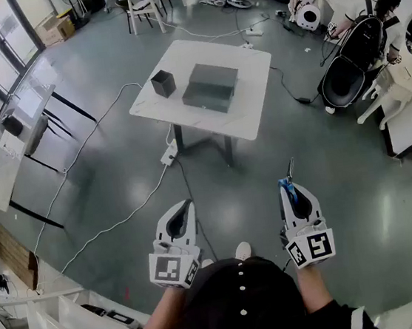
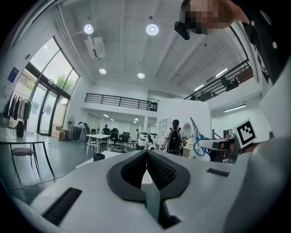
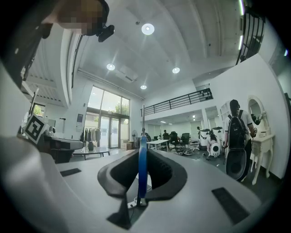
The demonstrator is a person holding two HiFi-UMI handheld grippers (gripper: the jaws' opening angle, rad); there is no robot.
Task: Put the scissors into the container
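Note:
My right gripper (image 1: 289, 184) is shut on blue-handled scissors (image 1: 291, 187), whose blades stick out forward past the jaws. In the right gripper view the blue handle of the scissors (image 3: 142, 173) stands edge-on between the pads of the right gripper (image 3: 142, 154). My left gripper (image 1: 188, 204) is shut with nothing in it, and its pads meet in the left gripper view (image 2: 147, 154), where the scissors (image 2: 198, 144) show at the right. A small dark square container (image 1: 163, 83) stands on a white table (image 1: 245, 58) well ahead of both grippers, across the floor.
A grey box (image 1: 211, 86) lies on the same table beside the container. A power strip (image 1: 168, 154) and cables (image 1: 110, 231) lie on the floor between me and the table. A person with a backpack (image 1: 360, 52) stands at the right, and desks line the left side (image 1: 11, 158).

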